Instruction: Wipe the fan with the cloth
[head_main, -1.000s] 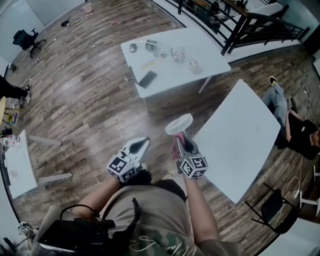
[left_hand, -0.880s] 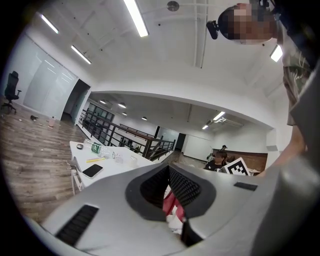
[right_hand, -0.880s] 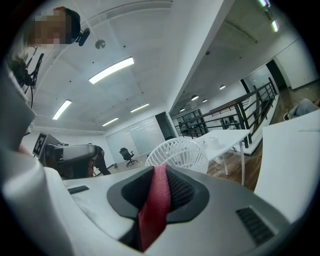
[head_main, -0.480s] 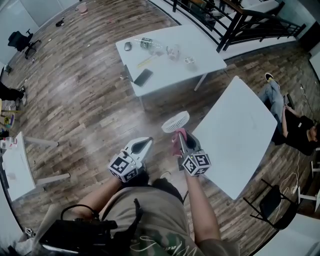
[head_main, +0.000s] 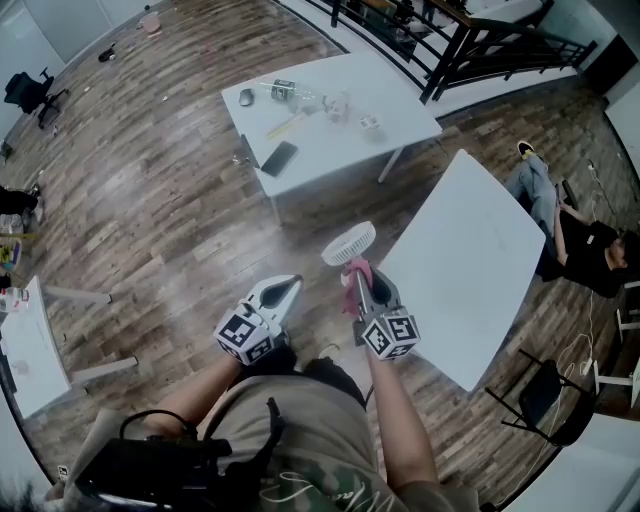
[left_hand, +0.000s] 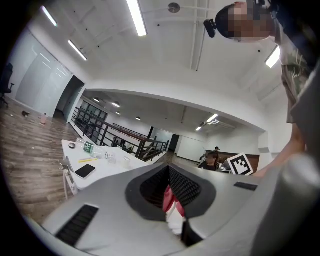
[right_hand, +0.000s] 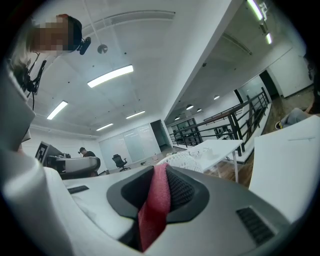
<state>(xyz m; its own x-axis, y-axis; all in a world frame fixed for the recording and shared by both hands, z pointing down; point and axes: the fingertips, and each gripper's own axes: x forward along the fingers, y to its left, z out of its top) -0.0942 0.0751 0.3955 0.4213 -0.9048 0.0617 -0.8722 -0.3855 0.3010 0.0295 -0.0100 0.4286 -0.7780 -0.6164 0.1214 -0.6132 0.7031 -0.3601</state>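
Observation:
A slim white fan (head_main: 349, 243) stands on a thin pole on the wooden floor in front of me. My right gripper (head_main: 362, 276) is shut on a pink-red cloth (head_main: 354, 270), just below the rim of the fan's head. In the right gripper view the cloth (right_hand: 155, 207) hangs out of the jaws and the fan's white grille (right_hand: 189, 159) shows just past them. Whether cloth and grille touch I cannot tell. My left gripper (head_main: 289, 287) is held level to the fan's left, jaws shut. A small red and white bit (left_hand: 170, 207) shows in their gap.
Beyond the fan stands a white table (head_main: 350, 150) with a phone (head_main: 279, 158), a bottle and small items. A second white table (head_main: 460, 250) lies close on the right. A person (head_main: 585, 245) sits on the floor far right, by a black chair (head_main: 545, 400). Black railing (head_main: 480, 40) runs along the back.
My right gripper has risen a little, bringing the cloth closer under the fan's head. The left gripper has stayed where it was.

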